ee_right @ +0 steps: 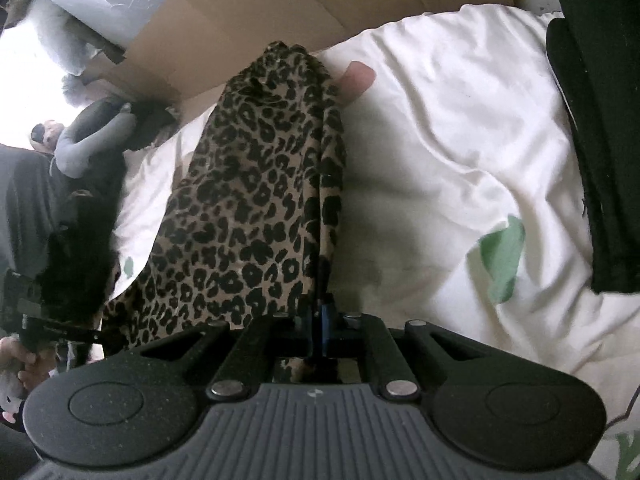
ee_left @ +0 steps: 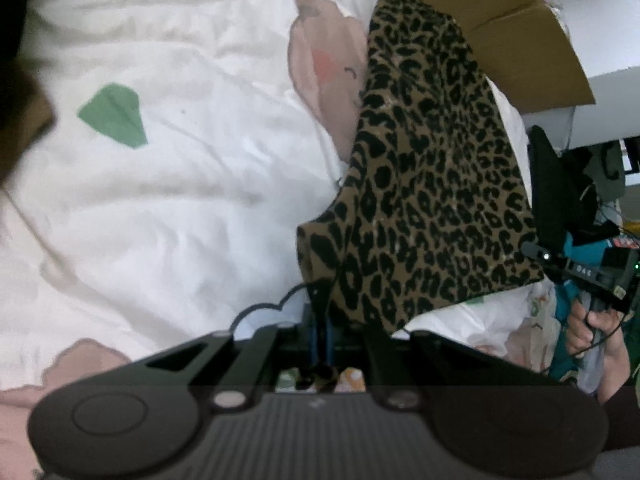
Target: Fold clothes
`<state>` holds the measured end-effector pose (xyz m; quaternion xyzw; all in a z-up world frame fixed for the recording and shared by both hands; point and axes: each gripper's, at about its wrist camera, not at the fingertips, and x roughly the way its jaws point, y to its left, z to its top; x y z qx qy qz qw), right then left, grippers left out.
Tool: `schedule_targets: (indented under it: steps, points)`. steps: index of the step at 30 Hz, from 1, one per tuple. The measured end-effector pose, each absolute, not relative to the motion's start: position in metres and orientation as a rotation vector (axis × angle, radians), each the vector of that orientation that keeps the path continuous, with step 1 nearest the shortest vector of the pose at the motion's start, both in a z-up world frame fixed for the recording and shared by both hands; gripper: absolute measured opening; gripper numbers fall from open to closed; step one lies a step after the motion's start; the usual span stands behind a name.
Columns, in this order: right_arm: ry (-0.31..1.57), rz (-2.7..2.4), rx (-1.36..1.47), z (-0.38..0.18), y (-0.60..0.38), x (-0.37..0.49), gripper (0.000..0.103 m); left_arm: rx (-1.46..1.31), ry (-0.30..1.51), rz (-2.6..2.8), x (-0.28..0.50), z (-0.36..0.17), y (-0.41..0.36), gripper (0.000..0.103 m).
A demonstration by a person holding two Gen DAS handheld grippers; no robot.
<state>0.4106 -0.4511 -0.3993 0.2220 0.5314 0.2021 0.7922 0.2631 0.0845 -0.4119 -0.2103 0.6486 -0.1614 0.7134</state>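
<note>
Up close, the left gripper (ee_left: 322, 344) has its 2 blue-padded fingers pressed together on a lower corner of the leopard-print garment (ee_left: 432, 184). The right gripper (ee_right: 320, 332) does the same at another edge, its fingers clamped on a bunched fold of the same cloth (ee_right: 248, 208). Between the 2 tools the garment hangs spread out and raised over the white duvet (ee_left: 168, 184), which is wrinkled and printed with a green paper-plane shape (ee_left: 114, 114) and a pink cartoon figure (ee_left: 328, 76).

In the left wrist view, a hand (ee_left: 588, 328) grips the handle of the other tool at the right edge. Beyond the garment lies an opened cardboard box (ee_left: 516, 36). In the right wrist view, a black folded item (ee_right: 600, 140) rests on the duvet (ee_right: 440, 152) at the far right, well apart from the leopard cloth, and dark clothing (ee_right: 80, 208) is heaped at the left.
</note>
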Motion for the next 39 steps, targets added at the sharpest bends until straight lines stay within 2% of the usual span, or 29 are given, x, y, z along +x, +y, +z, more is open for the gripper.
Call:
schedule_targets:
  steps: [9,20,24,26,27,28,39]
  points:
    - [1.203,0.458,0.586,-0.413,-0.437,0.370,0.001,-0.451,1.443,-0.325,0.263,-0.399,0.113,0.004]
    - [1.223,0.406,0.626,-0.431,-0.430,0.346,0.002,-0.464,1.466,-0.302,0.263,-0.442,0.112,0.005]
    - [1.245,0.389,0.593,-0.438,-0.424,0.349,0.008,-0.376,1.439,-0.333,0.261,-0.443,0.101,0.008]
    - [1.249,0.392,0.588,-0.440,-0.424,0.351,0.019,-0.395,1.424,-0.322,0.261,-0.444,0.102,0.010]
    - [1.247,0.400,0.588,-0.441,-0.424,0.352,0.031,-0.410,1.413,-0.316,0.260,-0.444,0.103,0.012]
    - [1.247,0.404,0.588,-0.443,-0.425,0.352,0.034,-0.416,1.407,-0.318,0.260,-0.445,0.103,0.013]
    - [1.248,0.426,0.618,-0.454,-0.425,0.355,0.034,-0.580,1.388,-0.343,0.248,-0.458,0.125,0.016]
